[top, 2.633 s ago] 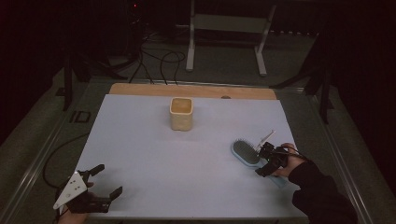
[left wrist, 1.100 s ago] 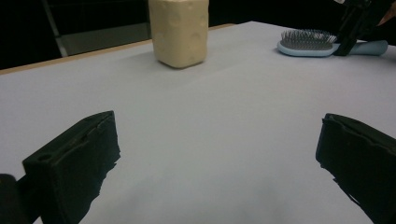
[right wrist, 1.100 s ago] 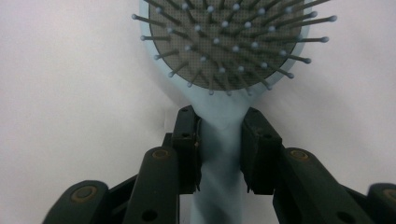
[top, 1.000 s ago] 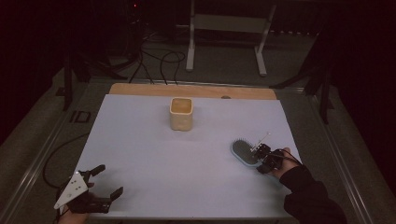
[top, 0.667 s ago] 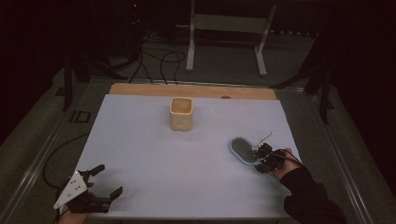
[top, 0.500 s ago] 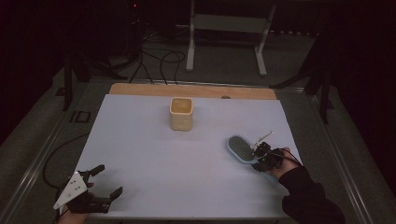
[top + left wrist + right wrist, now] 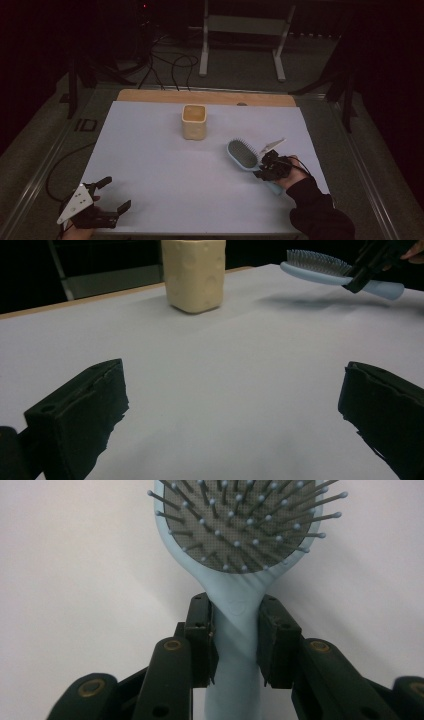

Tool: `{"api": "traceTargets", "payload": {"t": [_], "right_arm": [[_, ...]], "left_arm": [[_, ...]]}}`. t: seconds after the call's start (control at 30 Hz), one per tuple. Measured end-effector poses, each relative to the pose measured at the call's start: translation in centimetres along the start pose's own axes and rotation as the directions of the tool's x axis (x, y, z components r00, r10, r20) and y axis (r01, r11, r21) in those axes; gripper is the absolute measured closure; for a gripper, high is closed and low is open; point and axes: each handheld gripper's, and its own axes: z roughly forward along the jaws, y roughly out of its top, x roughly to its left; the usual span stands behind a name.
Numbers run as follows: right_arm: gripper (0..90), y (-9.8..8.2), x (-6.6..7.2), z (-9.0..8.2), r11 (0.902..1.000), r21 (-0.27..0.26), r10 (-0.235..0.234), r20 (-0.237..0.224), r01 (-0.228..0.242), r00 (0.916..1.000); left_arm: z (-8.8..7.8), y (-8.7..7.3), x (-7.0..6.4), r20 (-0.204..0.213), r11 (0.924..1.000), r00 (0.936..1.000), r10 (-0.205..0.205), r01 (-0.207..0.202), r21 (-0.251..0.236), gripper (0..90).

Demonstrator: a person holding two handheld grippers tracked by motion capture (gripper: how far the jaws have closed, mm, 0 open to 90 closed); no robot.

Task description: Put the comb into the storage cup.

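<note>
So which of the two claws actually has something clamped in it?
The right claw: its jaws squeeze the neck of the light blue hairbrush, held off the table. The left claw stands wide open at the near left.

We see a white table [image 7: 165, 170] with a cream cup [image 7: 194, 121] standing toward its far edge.

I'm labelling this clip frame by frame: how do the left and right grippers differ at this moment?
The left gripper has its jaws spread wide with nothing between them; the right gripper is clamped on the neck of the light blue hairbrush. The left one sits low at the table's near corner, while the right one holds the brush clear of the white table, its shadow beneath. Both are black, hand-held and aimed toward the cream cup.
</note>
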Motion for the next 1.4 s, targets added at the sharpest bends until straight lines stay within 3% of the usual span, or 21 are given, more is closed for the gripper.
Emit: {"api": "traceTargets", "payload": {"t": [0.37, 0.73, 1.4], "right_arm": [[70.7, 2.7, 1.6, 0.0, 0.9937, -0.107, -0.037, -0.012, 0.035, 0.9993], [70.7, 5.9, 2.9, -0.2, 0.9727, -0.228, -0.039, 0.021, 0.042, 0.999], [70.6, 10.4, 3.9, -0.4, 0.9374, -0.345, -0.035, 0.034, 0.044, 0.9988]], "left_arm": [[0.0, 0.0, 0.0, 0.001, 1.0, 1.0, 0.0, 0.0, 0.0, 0.0], [-0.1, 0.0, 0.0, -0.001, 1.0, 1.0, -0.001, 0.001, 0.001, 0.0], [-0.1, -0.1, 0.0, -0.001, 1.0, 1.0, -0.004, 0.004, 0.001, 0.0]]}}
